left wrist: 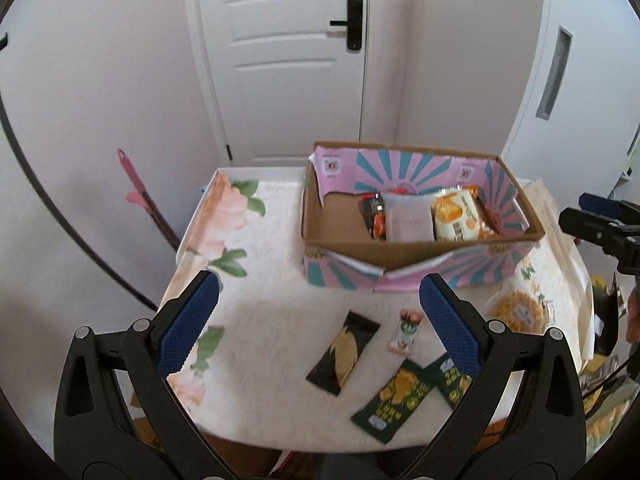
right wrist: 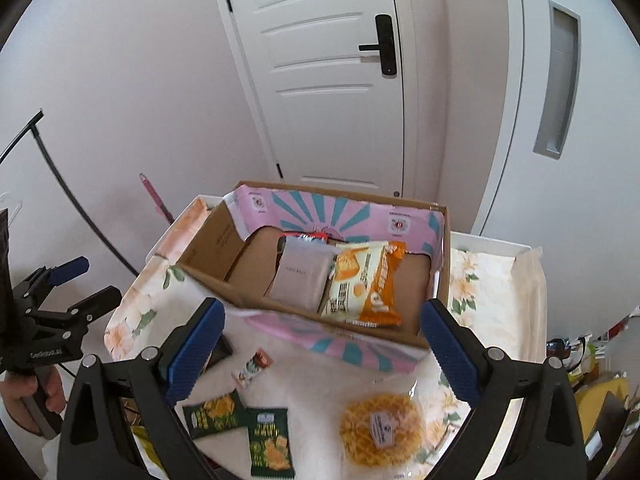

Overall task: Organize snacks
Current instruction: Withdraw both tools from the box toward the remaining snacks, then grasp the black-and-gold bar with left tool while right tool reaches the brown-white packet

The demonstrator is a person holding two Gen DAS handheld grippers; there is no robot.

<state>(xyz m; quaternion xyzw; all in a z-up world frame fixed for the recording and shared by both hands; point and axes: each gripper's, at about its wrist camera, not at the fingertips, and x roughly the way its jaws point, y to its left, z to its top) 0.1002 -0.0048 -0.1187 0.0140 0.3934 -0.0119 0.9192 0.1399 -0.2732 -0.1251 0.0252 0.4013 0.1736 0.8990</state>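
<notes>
left wrist view: the left gripper (left wrist: 320,320), jaws wide and empty, hangs over a black snack packet (left wrist: 344,353), a small pink sachet (left wrist: 406,330) and two dark green packets (left wrist: 394,400) on the floral tablecloth (left wrist: 256,264). right wrist view: the right gripper (right wrist: 322,356), equally wide and empty, faces the pink-and-teal cardboard box (right wrist: 344,350) holding three snacks; a round yellow waffle pack (right wrist: 382,426) lies near. judged mid-task: five left; next, close on one.

A white panelled door (left wrist: 296,60) with a black handle lock (left wrist: 354,20); perhaps a pink broom handle (left wrist: 146,200) leaning beside it.

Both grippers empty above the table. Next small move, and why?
Probably lower the open right gripper onto the round waffle pack: it lies loose on the table just below that gripper, outside the box, which already holds three packs.
</notes>
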